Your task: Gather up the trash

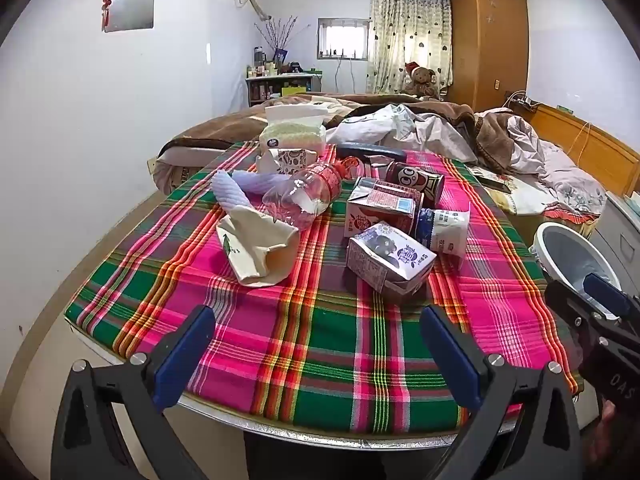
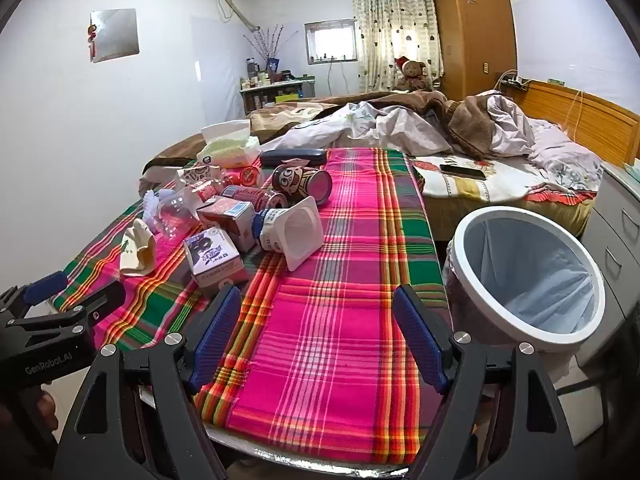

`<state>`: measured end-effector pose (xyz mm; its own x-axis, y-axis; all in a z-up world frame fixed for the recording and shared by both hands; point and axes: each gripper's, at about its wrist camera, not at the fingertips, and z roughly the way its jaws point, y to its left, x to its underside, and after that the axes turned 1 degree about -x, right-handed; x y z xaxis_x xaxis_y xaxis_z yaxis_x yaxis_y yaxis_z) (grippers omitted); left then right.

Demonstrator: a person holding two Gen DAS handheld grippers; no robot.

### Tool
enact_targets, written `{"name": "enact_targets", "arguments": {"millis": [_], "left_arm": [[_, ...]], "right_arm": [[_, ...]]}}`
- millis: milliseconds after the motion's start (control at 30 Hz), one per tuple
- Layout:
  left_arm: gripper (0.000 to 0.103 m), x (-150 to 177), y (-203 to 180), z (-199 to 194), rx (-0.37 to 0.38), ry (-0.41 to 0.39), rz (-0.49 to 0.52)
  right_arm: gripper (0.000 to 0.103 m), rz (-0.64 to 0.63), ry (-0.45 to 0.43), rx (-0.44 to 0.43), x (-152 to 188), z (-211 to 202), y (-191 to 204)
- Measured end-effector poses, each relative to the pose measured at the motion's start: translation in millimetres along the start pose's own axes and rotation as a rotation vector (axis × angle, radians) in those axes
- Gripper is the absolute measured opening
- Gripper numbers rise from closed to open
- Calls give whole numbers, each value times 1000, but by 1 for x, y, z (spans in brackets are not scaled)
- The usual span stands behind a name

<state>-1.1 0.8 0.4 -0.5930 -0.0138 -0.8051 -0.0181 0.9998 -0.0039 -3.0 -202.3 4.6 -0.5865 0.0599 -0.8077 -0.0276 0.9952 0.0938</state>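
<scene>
Trash lies on a plaid-covered table: a purple drink carton, a red carton, a yoghurt cup on its side, a red can, a clear plastic bottle and a crumpled paper cup. The right wrist view shows the same carton, yoghurt cup and can. A white-rimmed bin with a liner stands right of the table. My left gripper is open over the near edge, empty. My right gripper is open too, empty, beside the bin.
A tissue pack and a dark case sit at the table's far end. A bed with rumpled blankets and a phone lies beyond. Drawers stand behind the bin. A wardrobe is at the back.
</scene>
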Motion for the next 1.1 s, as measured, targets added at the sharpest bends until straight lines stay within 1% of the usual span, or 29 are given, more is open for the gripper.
{"name": "enact_targets", "arguments": {"millis": [33,67,467,500,1100], "left_arm": [[103,0,0,-1,0,-1,1],[103,-1,1,0,4,23,-8],[103,1,5,-7,-14,29,-4],[103,2,2,-1,-6,32,3],[103,1,1,-4,-7,18,6]], "right_arm": [[80,-1,-4,-3,0,0,0],[80,-2,-8,-4,0,0,0],[80,-16,-16,-5,2,-4,3],[80,-17,-18,-4,2,-4,4],[80,-10,-23,0,-1,-6,5]]}}
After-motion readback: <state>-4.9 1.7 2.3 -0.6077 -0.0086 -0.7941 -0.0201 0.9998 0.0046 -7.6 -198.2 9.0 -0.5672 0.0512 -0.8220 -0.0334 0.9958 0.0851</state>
